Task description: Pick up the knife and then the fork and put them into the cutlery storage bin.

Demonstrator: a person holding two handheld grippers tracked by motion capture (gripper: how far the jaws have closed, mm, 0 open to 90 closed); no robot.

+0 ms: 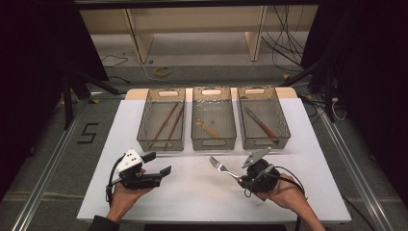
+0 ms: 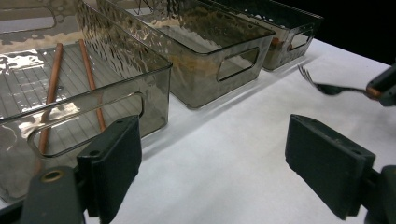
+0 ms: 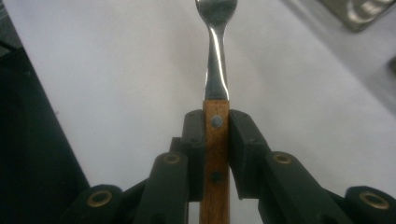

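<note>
High view: the right gripper (image 1: 242,179) holds a fork (image 1: 223,167) by its handle above the white table (image 1: 192,192), tines pointing toward the middle bin (image 1: 213,118). The left gripper (image 1: 158,163) rests apart, jaws spread wide, near the left bin (image 1: 161,120).

Left gripper view: both jaws stand wide with nothing between them; the chopsticks (image 2: 51,91) lie in the left bin.

Right gripper view: the jaws clamp the fork's wooden handle (image 3: 215,154) from both sides.
</note>
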